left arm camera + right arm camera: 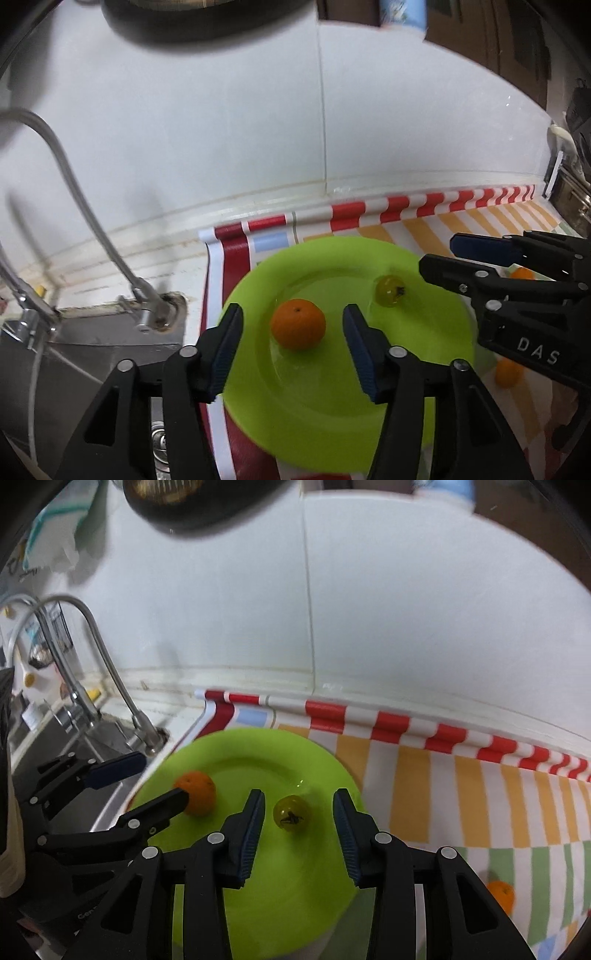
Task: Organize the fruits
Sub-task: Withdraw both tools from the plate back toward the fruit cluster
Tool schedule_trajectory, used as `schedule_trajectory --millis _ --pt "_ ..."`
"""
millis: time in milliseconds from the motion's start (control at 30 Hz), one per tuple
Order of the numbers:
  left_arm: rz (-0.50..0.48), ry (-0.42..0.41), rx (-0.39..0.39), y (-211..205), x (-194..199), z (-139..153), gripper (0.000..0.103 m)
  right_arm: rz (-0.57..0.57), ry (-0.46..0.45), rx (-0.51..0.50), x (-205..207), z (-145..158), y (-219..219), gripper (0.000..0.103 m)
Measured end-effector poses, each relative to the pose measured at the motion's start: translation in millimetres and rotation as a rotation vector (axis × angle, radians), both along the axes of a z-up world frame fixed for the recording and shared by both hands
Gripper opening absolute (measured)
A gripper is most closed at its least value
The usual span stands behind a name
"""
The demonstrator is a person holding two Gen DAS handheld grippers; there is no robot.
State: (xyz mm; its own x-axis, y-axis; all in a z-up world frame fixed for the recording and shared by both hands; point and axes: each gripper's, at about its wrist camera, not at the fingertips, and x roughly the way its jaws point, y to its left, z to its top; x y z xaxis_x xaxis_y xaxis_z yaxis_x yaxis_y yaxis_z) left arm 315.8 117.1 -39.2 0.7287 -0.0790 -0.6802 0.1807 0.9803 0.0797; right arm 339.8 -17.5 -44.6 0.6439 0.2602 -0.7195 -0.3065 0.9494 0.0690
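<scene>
A lime green plate [332,406] [240,753] lies on a striped cloth. An orange [297,324] [197,792] and a small yellow-green tomato [388,291] [291,813] rest on it. My left gripper [293,347] is open above the plate, its fingers on either side of the orange without touching it. My right gripper [298,827] is open, its fingers on either side of the tomato, apart from it; it also shows at the right of the left wrist view [439,254]. Two more oranges [508,373] [521,274] lie on the cloth right of the plate; one shows in the right wrist view [500,893].
The striped cloth [461,794] covers the counter against a white tiled wall [258,129]. A steel sink [92,347] with a curved faucet [107,664] lies left of the plate. A dark pan [207,18] hangs above. Dark appliances [572,166] stand at far right.
</scene>
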Motion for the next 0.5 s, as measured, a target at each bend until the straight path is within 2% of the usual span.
schedule_trajectory --millis 233,500 --pt "-0.013 -0.088 -0.002 -9 -51 34 0.066 -0.038 -0.081 0.010 -53 34 -14 0.040" --pt "-0.025 -0.133 -0.049 -10 -94 60 0.067 -0.086 -0.126 0.027 -107 57 -29 0.040"
